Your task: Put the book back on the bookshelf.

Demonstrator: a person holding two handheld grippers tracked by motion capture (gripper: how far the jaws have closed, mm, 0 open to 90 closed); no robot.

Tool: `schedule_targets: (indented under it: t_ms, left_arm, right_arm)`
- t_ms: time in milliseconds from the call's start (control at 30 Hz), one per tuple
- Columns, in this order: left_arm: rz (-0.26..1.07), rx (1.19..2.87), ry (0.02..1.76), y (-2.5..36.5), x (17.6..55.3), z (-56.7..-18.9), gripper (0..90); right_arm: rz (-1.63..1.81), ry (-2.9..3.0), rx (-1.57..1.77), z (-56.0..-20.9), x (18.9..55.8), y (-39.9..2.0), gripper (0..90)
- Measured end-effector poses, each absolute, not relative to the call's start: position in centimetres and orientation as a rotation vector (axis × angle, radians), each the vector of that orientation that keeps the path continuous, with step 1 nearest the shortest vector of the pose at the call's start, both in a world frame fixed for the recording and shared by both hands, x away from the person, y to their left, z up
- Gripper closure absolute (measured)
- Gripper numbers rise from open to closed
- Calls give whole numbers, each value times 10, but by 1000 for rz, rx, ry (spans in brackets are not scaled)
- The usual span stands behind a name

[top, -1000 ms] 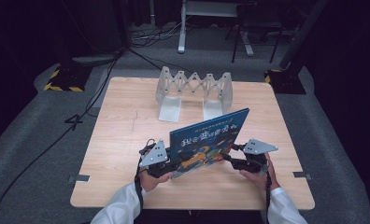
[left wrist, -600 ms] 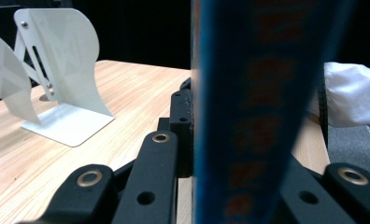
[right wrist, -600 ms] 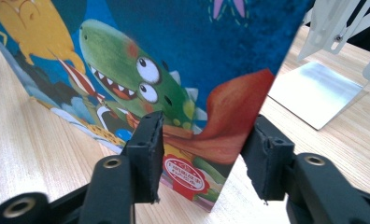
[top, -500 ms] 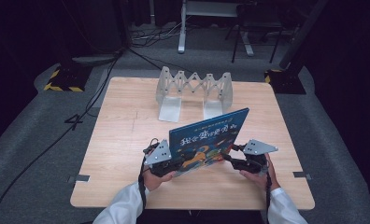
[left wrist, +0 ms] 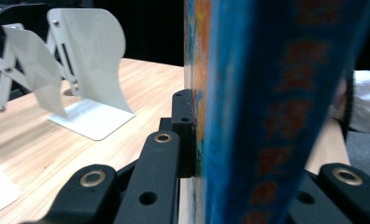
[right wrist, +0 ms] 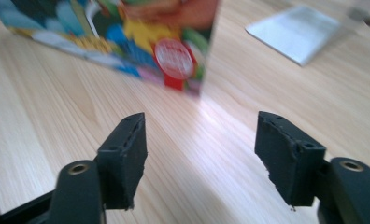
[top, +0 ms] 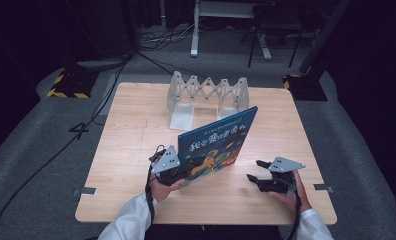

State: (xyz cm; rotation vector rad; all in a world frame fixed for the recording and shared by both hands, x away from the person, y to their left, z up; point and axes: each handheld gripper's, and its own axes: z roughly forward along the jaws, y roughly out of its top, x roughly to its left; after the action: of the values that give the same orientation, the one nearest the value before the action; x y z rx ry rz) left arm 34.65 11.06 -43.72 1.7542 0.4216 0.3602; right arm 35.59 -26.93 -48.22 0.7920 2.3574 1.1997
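So the left tongs (top: 182, 172) are clamped on the near-left corner of the picture book (top: 217, 145), standing upright mid-worktop (top: 131, 145); the right tongs (top: 256, 171) have just been opening and sit released, empty, just right of it

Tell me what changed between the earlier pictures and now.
The right gripper has just opened, let go of the book and drawn back to the right, its jaws now empty. The left gripper stays clamped on the book, upright on the table. The rack is unmoved.
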Motion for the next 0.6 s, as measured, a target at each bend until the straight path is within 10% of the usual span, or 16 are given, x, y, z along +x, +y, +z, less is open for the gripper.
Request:
schedule_targets:
  t_ms: [600]
  left_arm:
    - [446,1769,457,125,348,-423,828]
  right_arm:
    - [1071,2384,890,-496,354,-284,261]
